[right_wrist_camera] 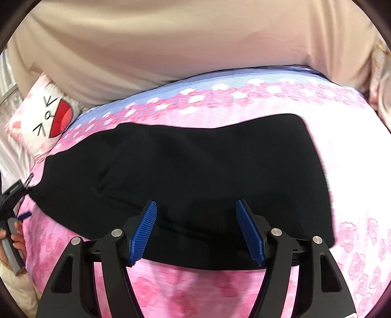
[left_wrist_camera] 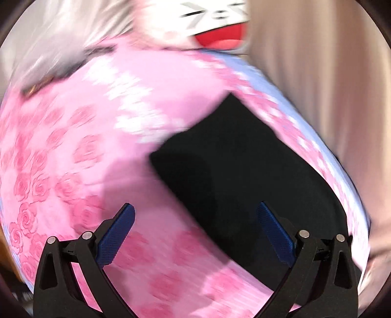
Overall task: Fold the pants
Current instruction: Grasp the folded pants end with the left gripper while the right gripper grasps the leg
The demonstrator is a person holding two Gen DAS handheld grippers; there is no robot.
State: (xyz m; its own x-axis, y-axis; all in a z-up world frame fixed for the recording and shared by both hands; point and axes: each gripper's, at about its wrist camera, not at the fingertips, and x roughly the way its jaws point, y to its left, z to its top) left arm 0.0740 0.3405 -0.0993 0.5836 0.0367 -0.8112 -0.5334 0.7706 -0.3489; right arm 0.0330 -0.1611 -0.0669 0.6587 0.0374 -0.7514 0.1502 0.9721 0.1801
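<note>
With the black pants [right_wrist_camera: 190, 176] lying folded flat on the pink rose bedspread [right_wrist_camera: 354, 195], both the right gripper [right_wrist_camera: 196, 230] and left gripper [left_wrist_camera: 195, 234] stand wide and empty over them, so any remaining fold should probably start by pinching an edge squarely.

Motion-blurred bedspread [left_wrist_camera: 73, 151] and pillow [left_wrist_camera: 215, 22]

We see the folded pants [right_wrist_camera: 195, 176] lying on the bed [right_wrist_camera: 354, 195] near its far edge, a pillow [right_wrist_camera: 46, 117] at the far left corner.
</note>
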